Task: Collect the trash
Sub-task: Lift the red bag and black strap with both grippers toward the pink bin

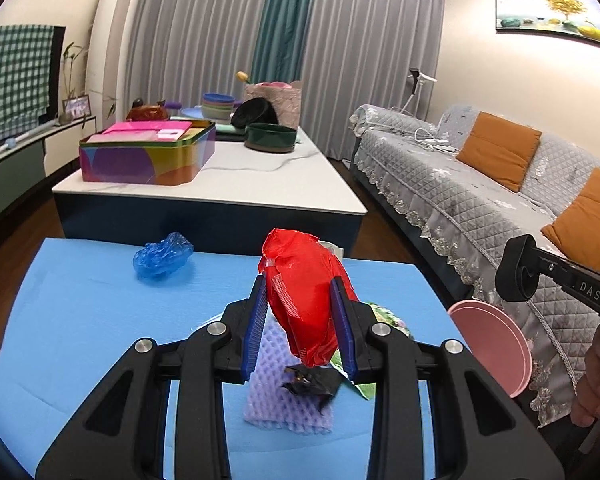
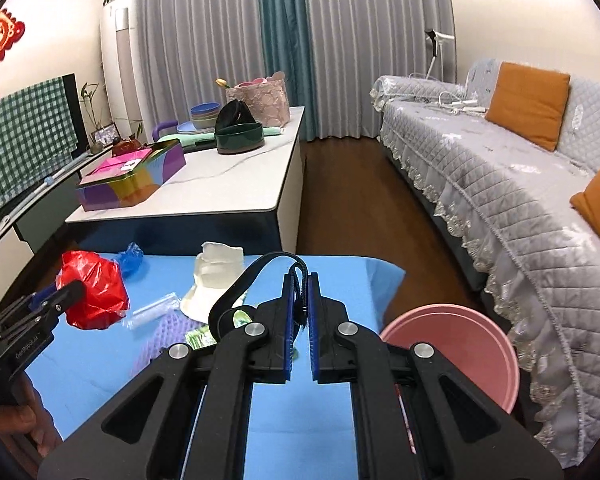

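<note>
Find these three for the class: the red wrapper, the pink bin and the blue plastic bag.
red wrapper (image 1: 306, 300): left wrist view, middle of its crinkled front.
pink bin (image 2: 452, 332): right wrist view, inner wall.
blue plastic bag (image 1: 163, 255): left wrist view, centre of the crumple.

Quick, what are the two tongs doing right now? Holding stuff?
Left tongs: closed on the red bag, lifted above the blue table.
Right tongs: closed on a black strap.

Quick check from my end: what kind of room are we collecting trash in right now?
Most likely a home living room. A long sofa with a quilted grey cover and orange cushions runs along the right wall, a white-topped coffee table sits mid-room, and floor-length curtains cover the far wall.
</note>
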A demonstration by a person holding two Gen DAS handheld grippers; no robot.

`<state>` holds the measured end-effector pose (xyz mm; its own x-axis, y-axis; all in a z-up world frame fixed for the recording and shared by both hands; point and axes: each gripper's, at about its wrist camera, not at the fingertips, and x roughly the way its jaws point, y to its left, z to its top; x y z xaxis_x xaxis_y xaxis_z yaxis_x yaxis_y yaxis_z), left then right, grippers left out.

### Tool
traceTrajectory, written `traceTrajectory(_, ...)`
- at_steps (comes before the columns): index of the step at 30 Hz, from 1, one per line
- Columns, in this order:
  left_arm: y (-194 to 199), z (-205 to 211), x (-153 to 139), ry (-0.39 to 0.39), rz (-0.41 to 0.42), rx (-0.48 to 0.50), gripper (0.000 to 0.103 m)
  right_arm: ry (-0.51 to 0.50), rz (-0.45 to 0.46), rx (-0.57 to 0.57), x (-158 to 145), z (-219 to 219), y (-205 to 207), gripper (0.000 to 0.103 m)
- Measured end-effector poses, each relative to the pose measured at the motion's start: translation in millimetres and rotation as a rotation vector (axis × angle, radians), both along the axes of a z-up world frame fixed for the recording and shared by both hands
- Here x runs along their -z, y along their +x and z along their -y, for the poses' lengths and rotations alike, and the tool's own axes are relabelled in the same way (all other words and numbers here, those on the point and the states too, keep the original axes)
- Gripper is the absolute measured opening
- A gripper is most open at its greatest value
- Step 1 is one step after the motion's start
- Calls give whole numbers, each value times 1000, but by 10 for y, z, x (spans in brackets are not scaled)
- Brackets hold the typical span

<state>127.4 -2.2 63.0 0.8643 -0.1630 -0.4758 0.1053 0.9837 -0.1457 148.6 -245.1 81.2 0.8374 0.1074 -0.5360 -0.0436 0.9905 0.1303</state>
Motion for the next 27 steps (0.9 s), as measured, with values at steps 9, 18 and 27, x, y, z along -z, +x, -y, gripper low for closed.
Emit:
traceTrajectory(9,-112,221,74,19,3,24,32,41,17,54,151,212,-216,7)
traceTrajectory(18,-69,432,172,18,-18,61,32,32,45,121,138,519,-271,7)
traceTrajectory(27,-31,795,229,20,-26,128,32,7,56,175,171,820,-341,7)
